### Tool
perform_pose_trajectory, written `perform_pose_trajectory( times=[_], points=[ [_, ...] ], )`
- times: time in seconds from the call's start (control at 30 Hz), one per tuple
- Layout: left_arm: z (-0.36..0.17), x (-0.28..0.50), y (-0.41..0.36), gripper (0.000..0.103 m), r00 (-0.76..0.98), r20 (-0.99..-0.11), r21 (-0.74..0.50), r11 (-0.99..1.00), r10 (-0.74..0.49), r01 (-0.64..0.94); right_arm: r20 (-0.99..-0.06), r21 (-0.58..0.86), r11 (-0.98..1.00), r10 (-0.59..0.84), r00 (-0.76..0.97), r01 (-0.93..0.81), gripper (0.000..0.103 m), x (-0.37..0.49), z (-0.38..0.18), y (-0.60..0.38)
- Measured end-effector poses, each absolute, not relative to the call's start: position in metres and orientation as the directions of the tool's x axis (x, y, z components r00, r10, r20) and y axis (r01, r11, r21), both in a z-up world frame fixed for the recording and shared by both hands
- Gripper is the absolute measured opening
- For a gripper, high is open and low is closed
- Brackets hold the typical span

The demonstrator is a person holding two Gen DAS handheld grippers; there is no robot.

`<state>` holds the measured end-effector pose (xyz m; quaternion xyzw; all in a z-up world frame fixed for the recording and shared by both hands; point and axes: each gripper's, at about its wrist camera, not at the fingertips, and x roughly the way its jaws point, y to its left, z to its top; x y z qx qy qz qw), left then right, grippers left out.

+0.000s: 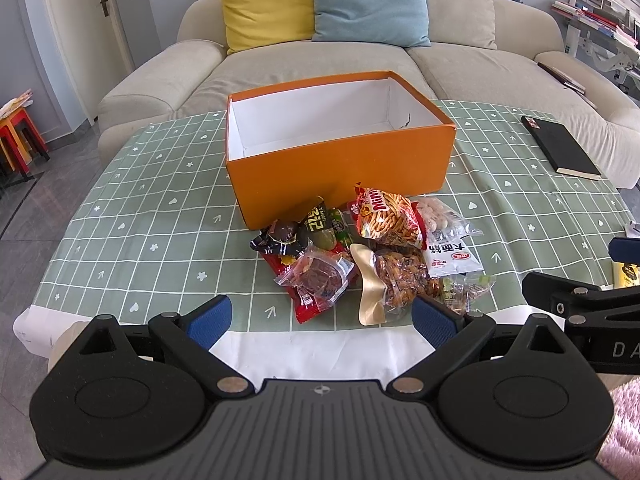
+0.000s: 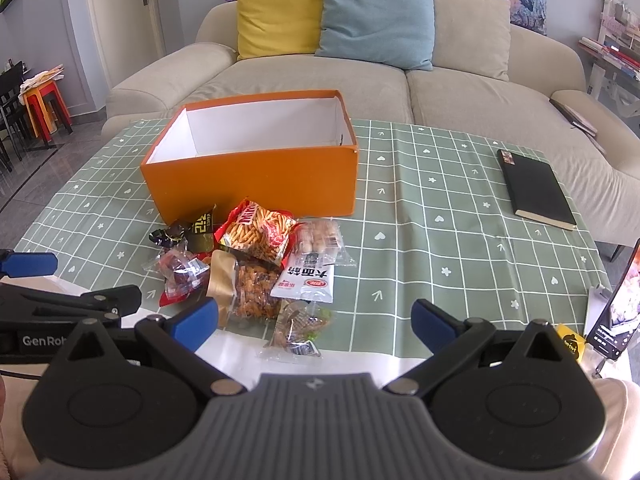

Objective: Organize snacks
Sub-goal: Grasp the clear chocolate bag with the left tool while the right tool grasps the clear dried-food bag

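Observation:
An open orange box (image 1: 340, 176) with a white, empty inside stands on the green checked tablecloth (image 1: 140, 240); it also shows in the right wrist view (image 2: 256, 184). A pile of snack packets (image 1: 368, 256) lies just in front of it, among them a red noodle-snack bag (image 1: 386, 216), a white packet (image 2: 306, 280) and a clear packet of brown pieces (image 2: 256, 292). My left gripper (image 1: 322, 316) is open and empty, hovering near the front of the pile. My right gripper (image 2: 316, 320) is open and empty above a small clear packet (image 2: 298, 330).
A black notebook (image 2: 536, 188) lies at the table's right. A phone on a stand (image 2: 616, 312) and a yellow item (image 2: 570, 340) sit at the right front edge. A beige sofa (image 1: 320, 64) with yellow and blue cushions is behind the table.

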<state>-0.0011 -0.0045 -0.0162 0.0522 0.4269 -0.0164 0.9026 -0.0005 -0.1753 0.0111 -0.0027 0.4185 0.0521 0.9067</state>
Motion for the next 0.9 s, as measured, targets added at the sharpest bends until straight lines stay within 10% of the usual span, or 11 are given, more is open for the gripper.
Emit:
perform_pose_trajectory(
  times=[0.43,0.7,0.9],
  points=[
    [-0.023,0.012,0.011,0.098,0.616,-0.787,0.018,0.997,-0.030,0.072,-0.738,0.111,0.992,0.125,0.663,-0.064,0.099,0.016,0.003,-0.189],
    [-0.033,0.024,0.023,0.063,0.604,-0.790,-0.058,0.993,-0.110,0.104,-0.723,0.155,0.985,0.167,0.670,-0.078,0.060,0.040,-0.020,-0.201],
    [-0.048,0.038,0.026,0.078,0.612,-0.779,-0.086,0.990,-0.140,0.116,-0.728,0.131,0.983,0.183,0.661,-0.127,0.051,0.058,-0.041,-0.194]
  ],
)
